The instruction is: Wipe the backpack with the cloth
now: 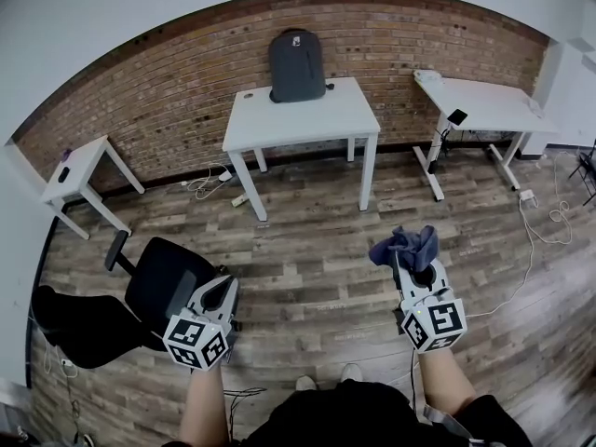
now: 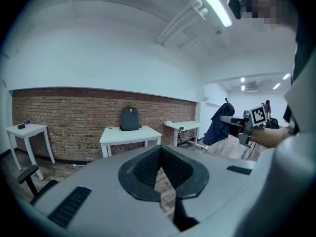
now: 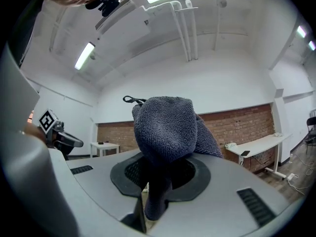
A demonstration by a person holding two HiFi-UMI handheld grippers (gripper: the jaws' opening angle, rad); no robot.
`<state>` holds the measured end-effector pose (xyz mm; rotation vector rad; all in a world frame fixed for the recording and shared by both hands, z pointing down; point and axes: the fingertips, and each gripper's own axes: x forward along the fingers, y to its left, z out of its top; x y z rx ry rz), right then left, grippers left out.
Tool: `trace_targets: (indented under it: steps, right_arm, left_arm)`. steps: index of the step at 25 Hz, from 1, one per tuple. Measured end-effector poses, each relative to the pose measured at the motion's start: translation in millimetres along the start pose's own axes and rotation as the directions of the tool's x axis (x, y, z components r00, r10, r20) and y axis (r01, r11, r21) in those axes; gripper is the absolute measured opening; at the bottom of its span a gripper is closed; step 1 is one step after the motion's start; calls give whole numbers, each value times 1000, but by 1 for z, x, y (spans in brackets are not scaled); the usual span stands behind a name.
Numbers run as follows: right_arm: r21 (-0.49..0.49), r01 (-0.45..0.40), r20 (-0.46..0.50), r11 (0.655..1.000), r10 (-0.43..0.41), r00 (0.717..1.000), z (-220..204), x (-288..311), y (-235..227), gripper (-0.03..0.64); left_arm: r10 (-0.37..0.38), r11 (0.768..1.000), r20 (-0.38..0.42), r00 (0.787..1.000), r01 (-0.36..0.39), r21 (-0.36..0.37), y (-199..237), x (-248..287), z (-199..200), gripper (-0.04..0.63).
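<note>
My right gripper [image 1: 414,270] clenches the grey cloth [image 3: 165,127], which fills its view; my left gripper [image 2: 160,153], closed and empty, faces the backpack [image 2: 130,119] on the white table [image 2: 129,135].

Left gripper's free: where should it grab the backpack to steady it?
Probably by its top edge, from the front and above: the backpack stands upright at the rear of the white table, back against the brick wall, blocking the rear. Left gripper is empty, jaws together; right gripper holds the cloth.
</note>
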<state>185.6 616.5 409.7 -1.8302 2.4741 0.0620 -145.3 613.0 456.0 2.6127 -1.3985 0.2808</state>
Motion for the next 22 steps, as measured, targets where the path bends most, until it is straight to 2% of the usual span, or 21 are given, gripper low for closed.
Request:
trace_targets:
  steps: [4,8,14,22]
  right_arm:
    - [-15,-1,-15,1000,1,1000,-2,-2,14,60]
    - [-33,17,-25,999,-18,1000,-1,-5,22,60]
    - [-50,21,-24,999,-22,999,2,-7,33,60]
    - [-49,60,-29,997,-62,998,-1,-13,33,60]
  left_arm:
    - [-11,1000,-5,1000,11,5,5,-8,-3,-5]
    - [-11,997,-14,1000,12,72,4,-16,-2,-5]
    - [-22,1000,9,1000,22,20,14,-22,-9,-6]
    - [-38,999,4,999,38,26,19,-21,-12,-5]
